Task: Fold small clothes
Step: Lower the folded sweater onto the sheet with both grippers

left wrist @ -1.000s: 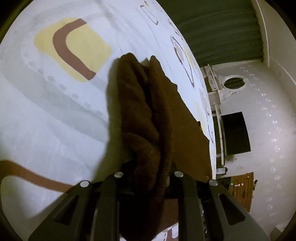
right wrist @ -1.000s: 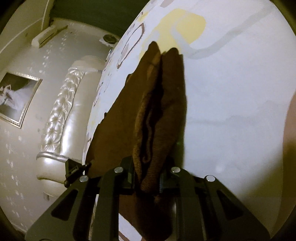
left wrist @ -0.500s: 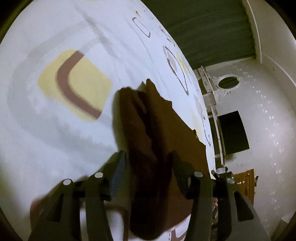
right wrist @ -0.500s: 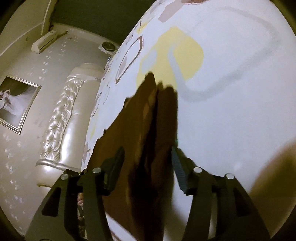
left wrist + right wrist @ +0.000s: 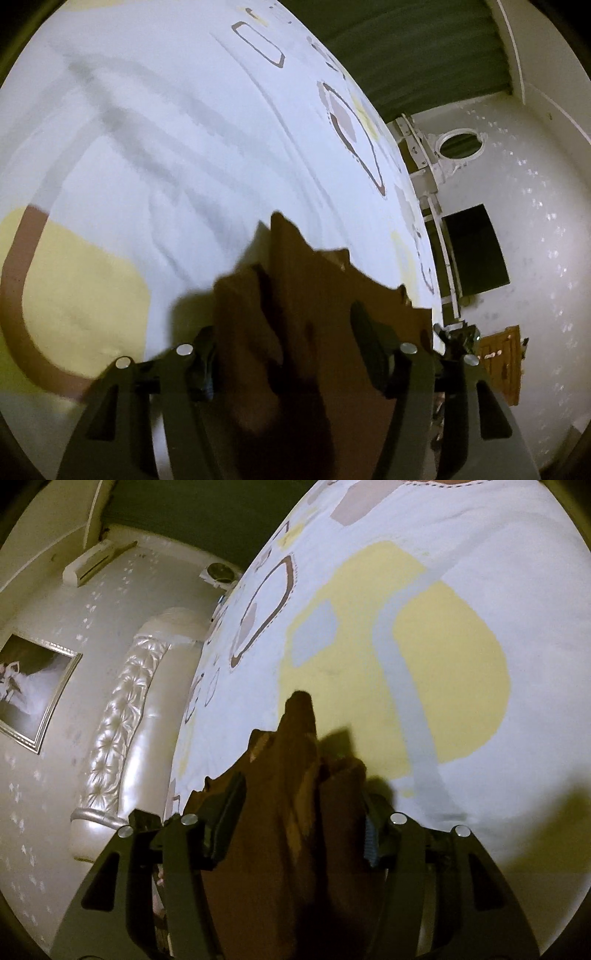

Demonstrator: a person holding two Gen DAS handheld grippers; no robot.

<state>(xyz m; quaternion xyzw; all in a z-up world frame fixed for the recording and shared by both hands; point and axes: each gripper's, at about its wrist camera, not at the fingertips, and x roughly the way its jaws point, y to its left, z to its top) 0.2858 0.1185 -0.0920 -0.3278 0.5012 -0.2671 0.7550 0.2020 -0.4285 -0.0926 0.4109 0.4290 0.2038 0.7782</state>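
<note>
A small brown garment (image 5: 314, 314) lies bunched on the patterned white bedsheet (image 5: 184, 147). In the left wrist view it sits between and below my left gripper (image 5: 284, 347), whose jaws stand wide apart around the cloth without pinching it. In the right wrist view the same brown garment (image 5: 295, 775) lies between the spread fingers of my right gripper (image 5: 299, 812), also open. The near part of the cloth is hidden in shadow under both grippers.
The bedsheet (image 5: 424, 646) has yellow, grey and brown shapes. A padded white headboard (image 5: 125, 716) and a framed picture (image 5: 29, 686) are at the left. A dark green curtain (image 5: 406, 48), white furniture (image 5: 436, 177) and a wooden door (image 5: 502, 354) stand beyond the bed edge.
Both grippers were shut on the brown garment a second ago. Both have opened, let the cloth go, and pulled back so it sits lower in each view.
</note>
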